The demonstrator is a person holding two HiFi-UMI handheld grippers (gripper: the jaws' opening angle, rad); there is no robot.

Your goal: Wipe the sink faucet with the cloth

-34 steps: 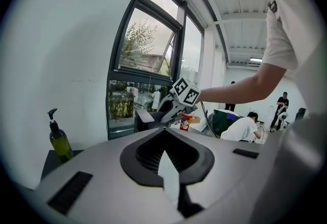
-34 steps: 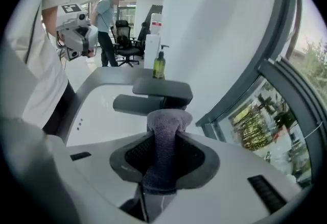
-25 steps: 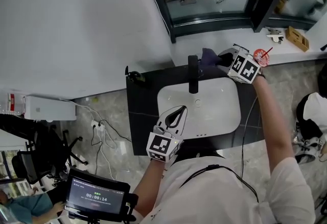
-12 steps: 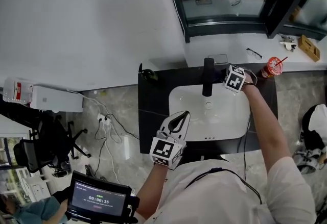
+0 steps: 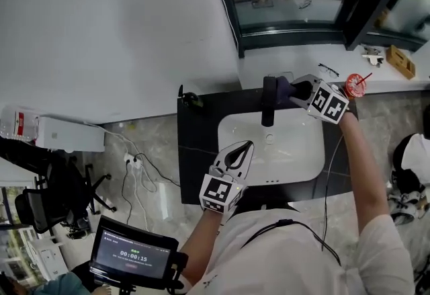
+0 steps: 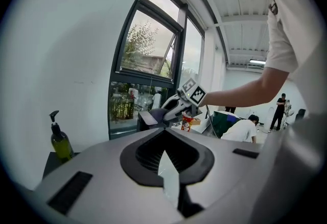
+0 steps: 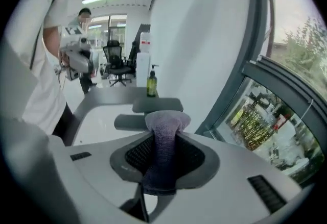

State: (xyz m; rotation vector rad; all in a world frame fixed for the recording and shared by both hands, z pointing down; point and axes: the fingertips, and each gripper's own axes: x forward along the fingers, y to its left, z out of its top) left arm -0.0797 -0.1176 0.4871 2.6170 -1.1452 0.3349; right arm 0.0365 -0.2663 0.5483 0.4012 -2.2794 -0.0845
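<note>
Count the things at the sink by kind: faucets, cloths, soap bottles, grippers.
Black sink faucet: 1
Purple knitted cloth: 1
Olive-green pump soap bottle: 1
Grey two-jaw grippers: 2 (left gripper, right gripper)
Total: 5

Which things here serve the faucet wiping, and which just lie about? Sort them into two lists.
For the job:
black sink faucet
purple textured cloth, clamped in the right gripper
white sink basin

Lying about:
olive-green pump soap bottle
red cup with straw
thin-framed spectacles
left gripper, shut and empty
</note>
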